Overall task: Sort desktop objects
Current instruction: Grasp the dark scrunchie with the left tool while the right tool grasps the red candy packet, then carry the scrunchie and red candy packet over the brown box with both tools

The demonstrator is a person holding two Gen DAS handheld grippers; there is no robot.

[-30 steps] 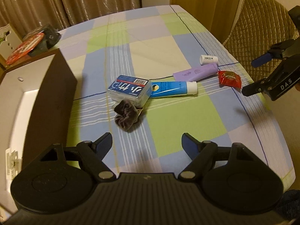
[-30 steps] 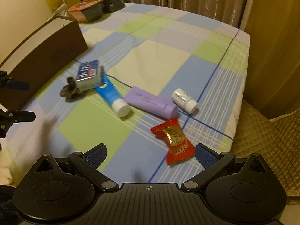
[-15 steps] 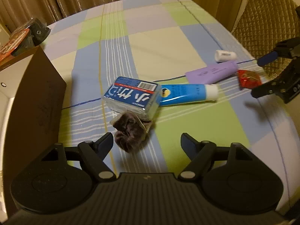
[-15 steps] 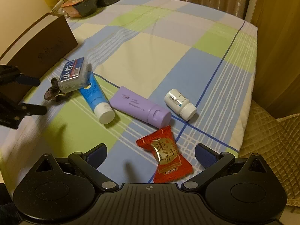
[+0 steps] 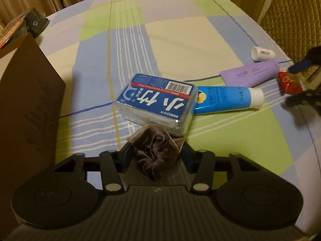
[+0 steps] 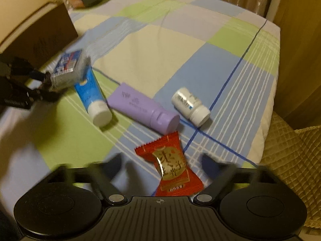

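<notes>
— While the left claw [image 5: 157, 152] pinches the dark scrunchie [image 5: 155, 157] near the floss box [image 5: 155, 101], what's the right claw [image 6: 161, 165] doing?

— Spread, straddling the red snack packet [image 6: 171, 165] on the tabletop [image 6: 160, 46], probably to take it.

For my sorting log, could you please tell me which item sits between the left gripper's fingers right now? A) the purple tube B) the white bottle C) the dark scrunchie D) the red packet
C: in the left wrist view the left gripper has its fingers closed against the sides of the dark scrunchie, while the other three items lie apart on the table.
</notes>
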